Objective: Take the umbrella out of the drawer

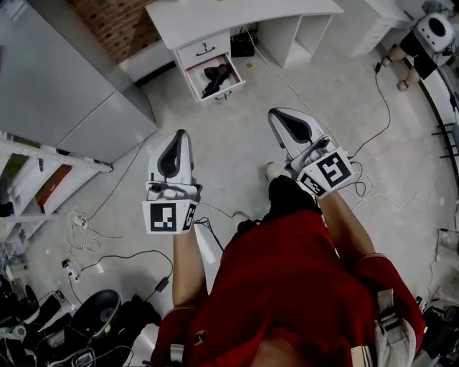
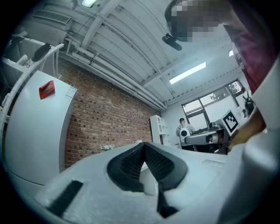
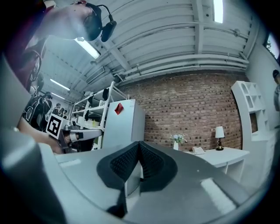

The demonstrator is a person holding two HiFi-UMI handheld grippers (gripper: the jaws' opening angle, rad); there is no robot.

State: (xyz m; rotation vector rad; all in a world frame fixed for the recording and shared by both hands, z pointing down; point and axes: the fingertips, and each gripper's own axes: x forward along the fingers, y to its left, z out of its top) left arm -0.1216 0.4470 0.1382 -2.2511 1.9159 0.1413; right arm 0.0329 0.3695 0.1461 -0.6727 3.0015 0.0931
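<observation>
Seen from the head view, two grippers were counted: the left gripper point(image 1: 178, 134) and the right gripper point(image 1: 278, 113), both over the floor and well apart from one white desk point(image 1: 237, 16). The desk had two drawers. The upper drawer point(image 1: 203, 49) was shut. The lower drawer point(image 1: 228, 90) stood open, with one black umbrella point(image 1: 217, 74) lying inside it.

Left gripper view: jaws pressed together, nothing between them; one brick wall point(image 2: 105, 118) ahead.

Right gripper view: jaws likewise together and empty; one lamp point(image 3: 219, 132) and one vase point(image 3: 176, 141) stood on the desk.
</observation>
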